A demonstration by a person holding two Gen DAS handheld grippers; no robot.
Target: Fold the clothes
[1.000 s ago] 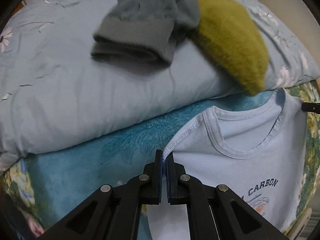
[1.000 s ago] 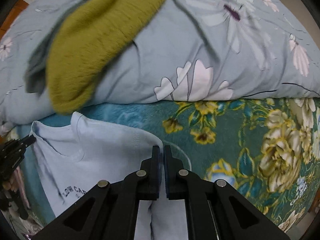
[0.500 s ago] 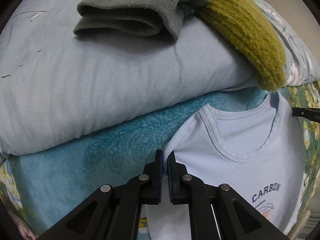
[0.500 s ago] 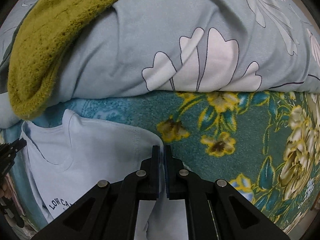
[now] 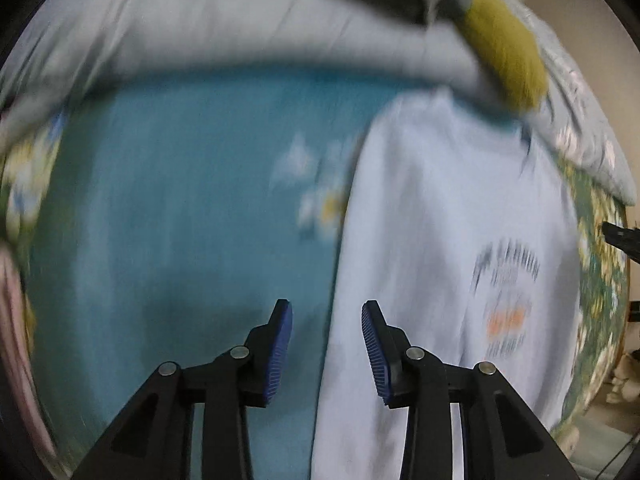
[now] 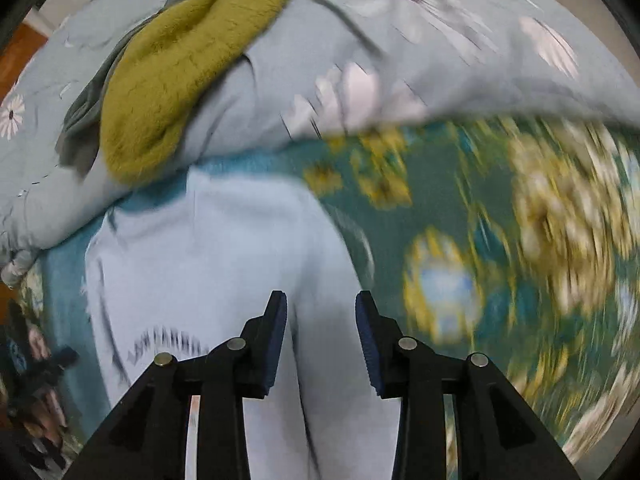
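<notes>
From the left wrist, I'm seeing the T-shirt lying lengthwise from 12 toward 6 o'clock, collar end at 12, on the blanket. My left gripper is pointing down, jaws opening, nothing pinched, over the shirt's left edge.

From the right wrist, my right gripper is opening over the T-shirt; bare flowered blanket is lying toward 3 o'clock.

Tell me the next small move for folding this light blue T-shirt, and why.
Probably bring each claw down onto a side edge of the T-shirt lower down and pinch it. Both the left claw and right claw are opening with nothing pinched, and the shirt lies flat on the bedspread, sleeves already tucked in.
</notes>
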